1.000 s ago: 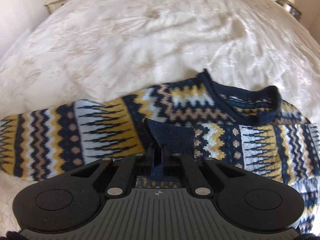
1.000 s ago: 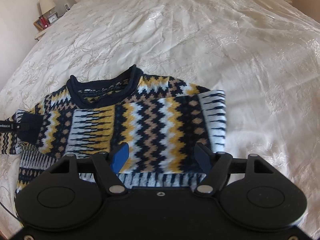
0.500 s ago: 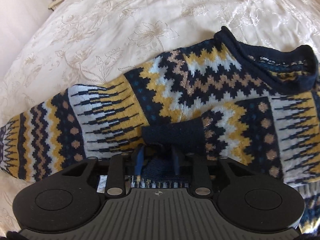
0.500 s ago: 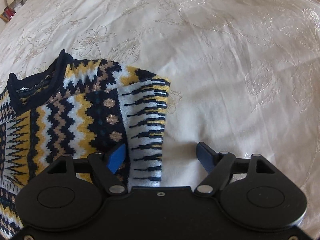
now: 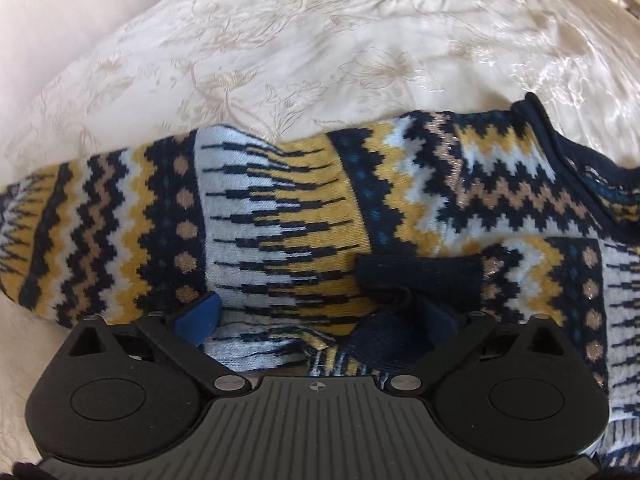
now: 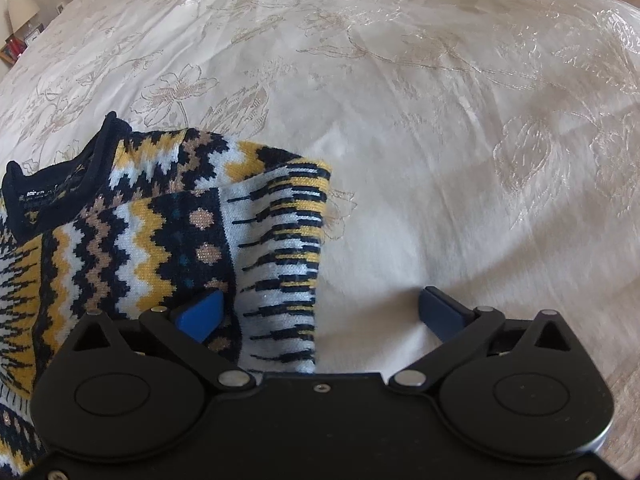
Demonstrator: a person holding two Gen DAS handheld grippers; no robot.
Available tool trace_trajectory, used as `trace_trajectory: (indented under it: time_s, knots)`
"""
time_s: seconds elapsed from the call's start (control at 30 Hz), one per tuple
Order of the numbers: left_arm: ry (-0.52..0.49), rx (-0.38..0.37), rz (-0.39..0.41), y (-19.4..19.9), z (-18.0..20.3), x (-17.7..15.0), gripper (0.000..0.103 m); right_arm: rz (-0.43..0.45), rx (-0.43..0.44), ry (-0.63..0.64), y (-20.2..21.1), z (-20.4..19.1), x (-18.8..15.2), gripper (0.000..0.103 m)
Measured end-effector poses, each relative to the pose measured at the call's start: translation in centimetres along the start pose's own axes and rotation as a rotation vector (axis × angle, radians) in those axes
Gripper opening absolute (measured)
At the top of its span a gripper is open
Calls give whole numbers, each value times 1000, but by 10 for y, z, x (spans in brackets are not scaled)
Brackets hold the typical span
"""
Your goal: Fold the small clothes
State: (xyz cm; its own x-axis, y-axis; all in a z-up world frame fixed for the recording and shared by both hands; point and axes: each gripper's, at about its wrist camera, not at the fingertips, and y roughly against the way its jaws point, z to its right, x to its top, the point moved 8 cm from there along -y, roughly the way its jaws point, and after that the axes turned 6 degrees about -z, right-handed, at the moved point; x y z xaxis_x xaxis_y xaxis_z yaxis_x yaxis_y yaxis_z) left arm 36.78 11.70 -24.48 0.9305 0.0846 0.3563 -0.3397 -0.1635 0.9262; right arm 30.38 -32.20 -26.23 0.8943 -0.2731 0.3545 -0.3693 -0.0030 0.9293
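Patterned sweater (image 5: pixel 304 216) spread flat on the bed (image 5: pixel 320 48), partly folded, one sleeve laid across the body, dark cuff (image 5: pixel 420 276) on top. Left gripper (image 5: pixel 316 320) tipped steeply down over that cuff, fingers just opened wide, cuff lying loose between them, not pinched. Right gripper (image 6: pixel 320 312) likewise tilted down, straddling the sweater's folded side edge, fingers just spread fully, one blue pad (image 6: pixel 202 314) over knit, the other over bedspread, holding nothing.
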Motion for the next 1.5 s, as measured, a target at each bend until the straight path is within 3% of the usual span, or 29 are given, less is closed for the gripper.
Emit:
trace_trajectory:
  time_s: [0.17,0.4,0.53,0.6,0.9,1.13,1.27,1.4,1.43,1.5]
  knots:
    - [-7,-34,-16,-4,-7,5,103,14,-21,-11,1,-5,5,103]
    - [-1,-75,0,-5,-13,5,103,-32,15,-43,12,-5,17,102]
    - [39,-157,-2,10,-28,10,88,49,22,-47,43,-17,21,102]
    - [76,-186,21,24,-49,13,86,91,46,-47,61,-28,23,102]
    - [214,-100,99,60,-195,15,86,160,184,33,105,-112,17,102]
    - [392,13,92,47,-294,14,86,142,270,112,118,-178,-6,102]
    - [486,50,82,28,-331,11,86,121,304,149,125,-209,-17,102]
    - [491,43,95,11,-341,14,86,102,323,184,127,-233,-25,102]
    - [477,38,102,8,-340,16,84,97,324,194,128,-239,-27,102]
    - [445,21,129,6,-336,19,71,87,325,211,128,-247,-30,102]
